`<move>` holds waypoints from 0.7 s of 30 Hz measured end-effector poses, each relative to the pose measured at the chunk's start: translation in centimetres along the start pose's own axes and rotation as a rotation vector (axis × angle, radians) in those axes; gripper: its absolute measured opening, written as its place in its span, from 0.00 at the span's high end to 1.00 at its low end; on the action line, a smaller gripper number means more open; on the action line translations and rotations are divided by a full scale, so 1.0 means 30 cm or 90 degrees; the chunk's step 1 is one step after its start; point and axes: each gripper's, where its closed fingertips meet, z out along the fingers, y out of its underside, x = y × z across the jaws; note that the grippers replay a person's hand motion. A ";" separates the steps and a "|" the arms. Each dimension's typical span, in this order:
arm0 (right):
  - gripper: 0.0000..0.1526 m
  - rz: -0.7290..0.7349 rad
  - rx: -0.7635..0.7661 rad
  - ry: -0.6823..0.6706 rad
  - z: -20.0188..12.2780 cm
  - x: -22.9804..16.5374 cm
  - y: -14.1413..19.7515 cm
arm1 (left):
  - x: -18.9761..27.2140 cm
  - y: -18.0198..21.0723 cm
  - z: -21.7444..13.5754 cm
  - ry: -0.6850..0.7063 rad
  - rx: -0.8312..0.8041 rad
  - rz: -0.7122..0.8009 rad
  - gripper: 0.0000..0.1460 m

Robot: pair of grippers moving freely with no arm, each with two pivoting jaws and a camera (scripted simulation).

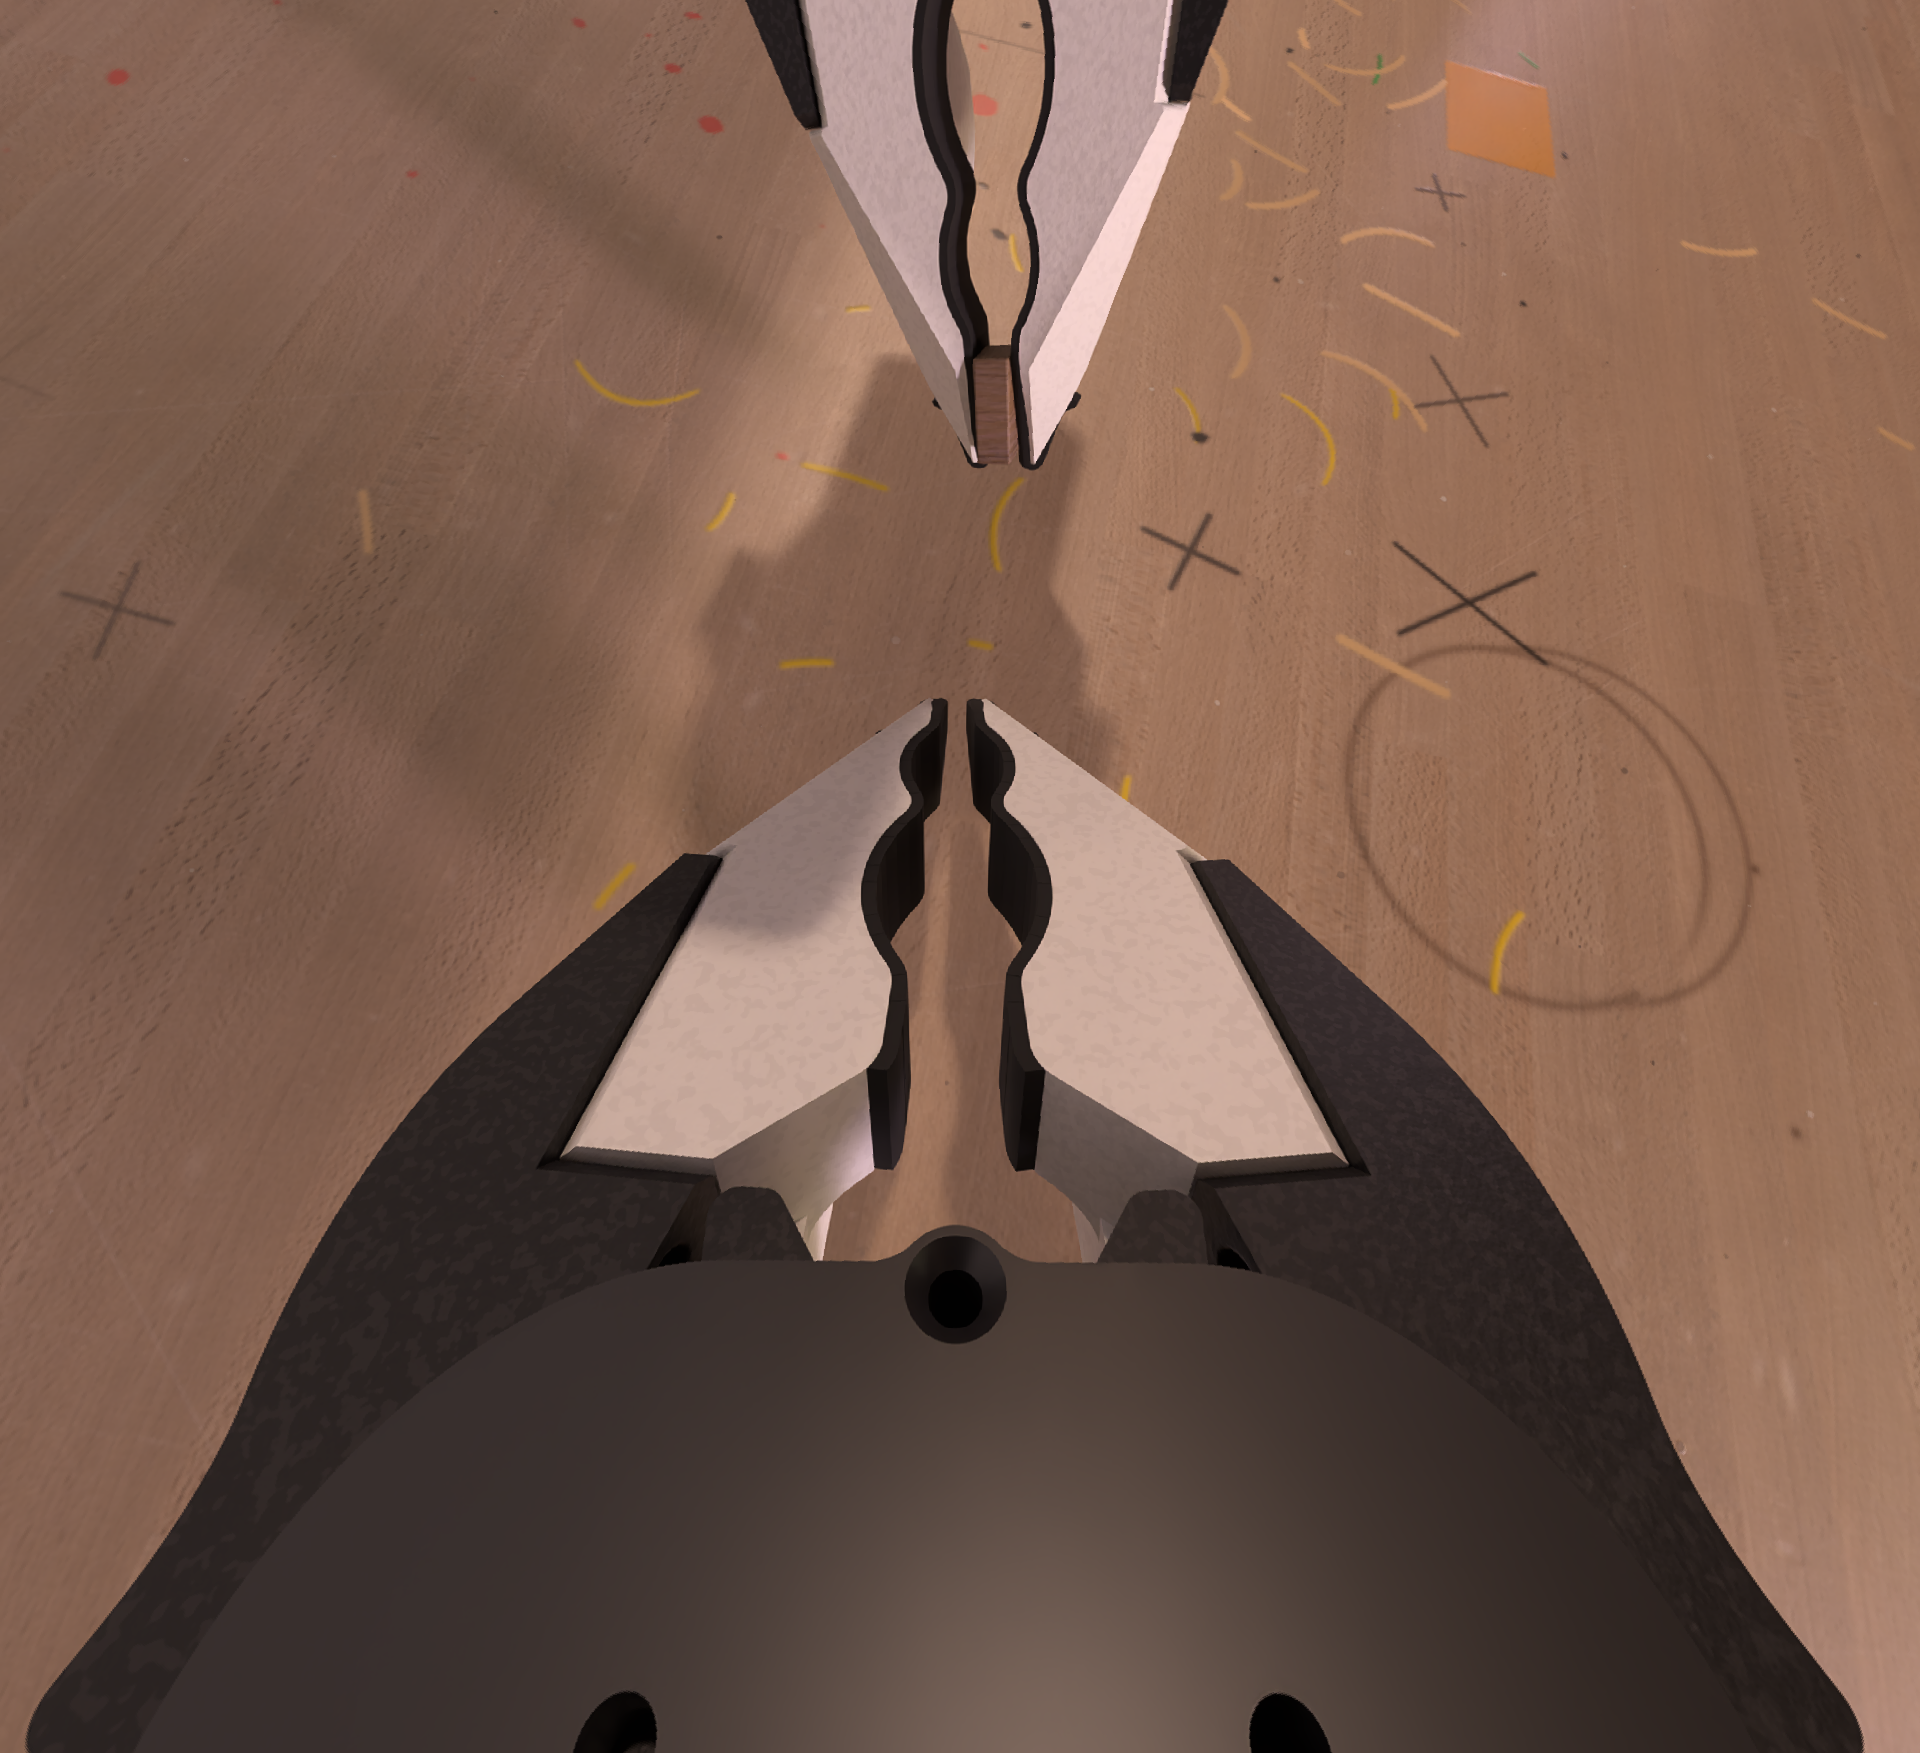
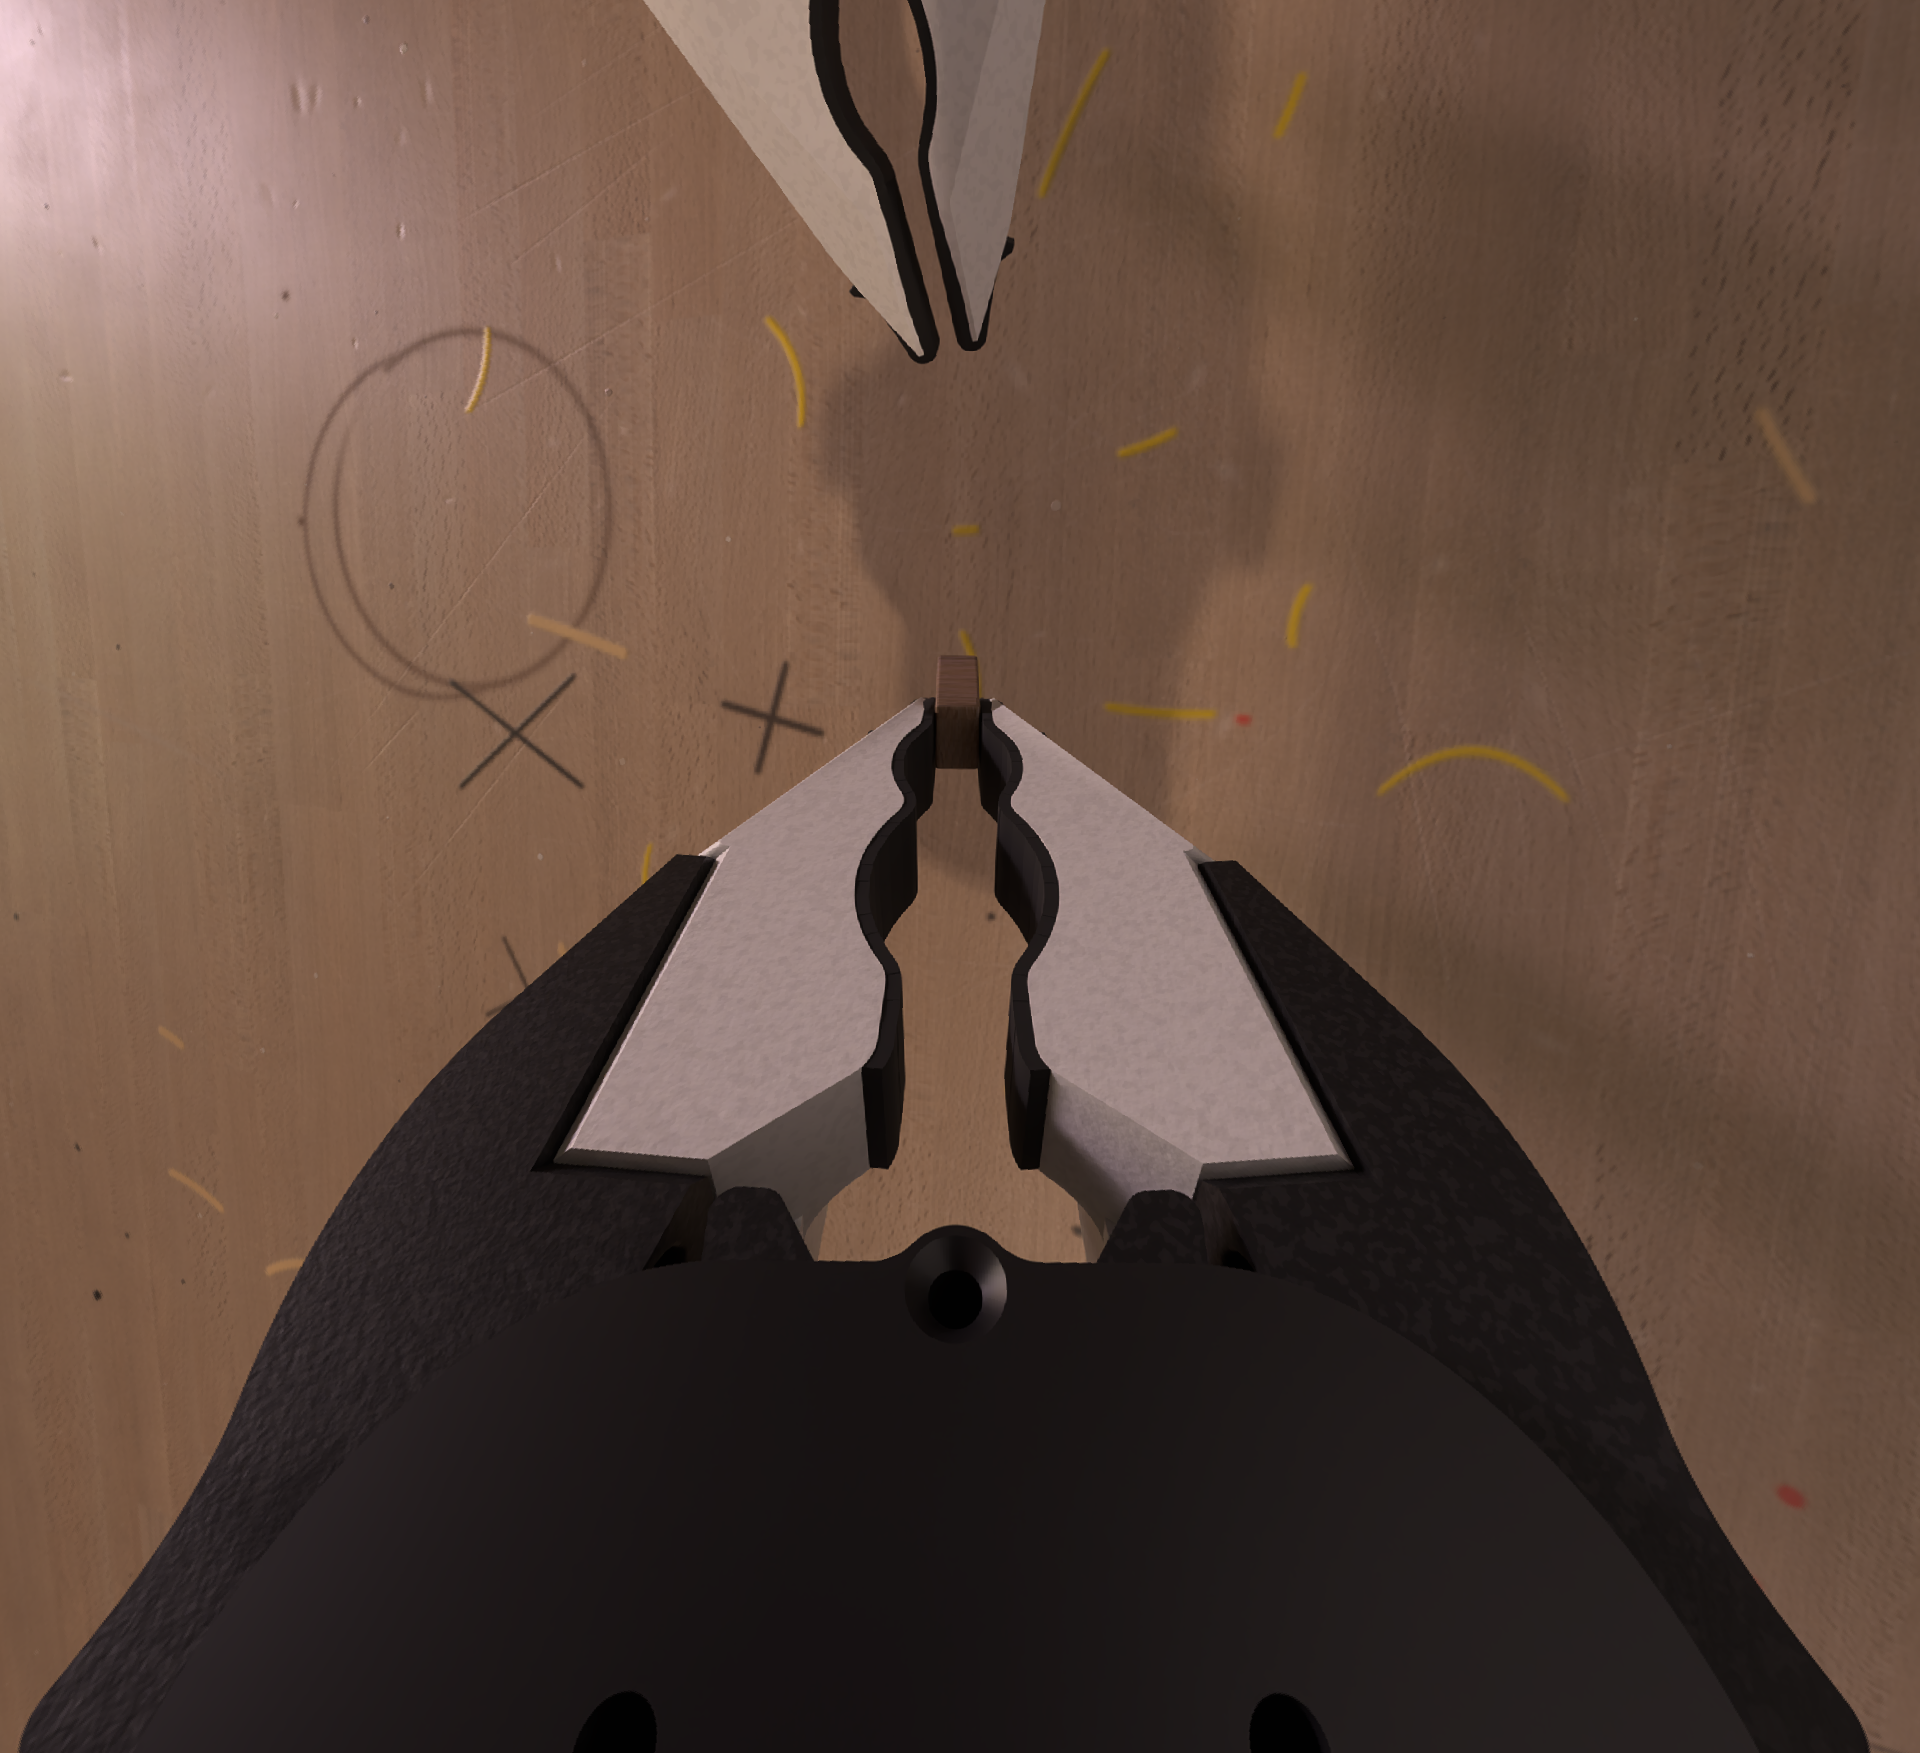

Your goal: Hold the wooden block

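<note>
1. Our right claw (image 2: 958, 704), at centre frame in its own wrist view, pinches one small wooden block (image 2: 958, 711) at the very fingertips, with the block's far end poking out beyond them.
2. Our left claw (image 1: 957, 702) sits nearly closed on nothing, a thin slit between its tips, and faces the right claw across a short gap above the bench (image 1: 312, 872).
3. In the left wrist view the block shows at upper centre, clamped between the opposing tips and clear of the bench.
4. We judge the hold well made but shallow: steady pressure and no tilt or sudden motion should keep the block from slipping out of the tips.
5. The left claw, we judge, does best to stay apart from the block.
6. Count: two claws, one block, one orange patch (image 1: 1499, 118) at upper right, one pencilled ring (image 1: 1367, 830) at right, and several pencilled crosses and many yellow shavings, too scattered to number.
</note>
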 end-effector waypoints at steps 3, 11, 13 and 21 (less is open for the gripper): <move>0.96 0.001 -0.005 -0.001 0.012 0.004 0.006 | 0.000 0.000 0.000 0.001 0.000 -0.001 0.98; 0.96 -0.001 -0.015 -0.011 0.024 -0.004 0.015 | 0.001 0.000 0.001 0.001 0.000 0.000 0.98; 0.96 0.000 -0.017 -0.008 0.020 -0.002 0.019 | 0.001 0.000 0.000 0.001 0.000 0.000 0.98; 0.96 0.006 -0.005 -0.007 0.023 0.004 0.014 | 0.001 0.000 0.001 0.000 0.000 0.001 0.98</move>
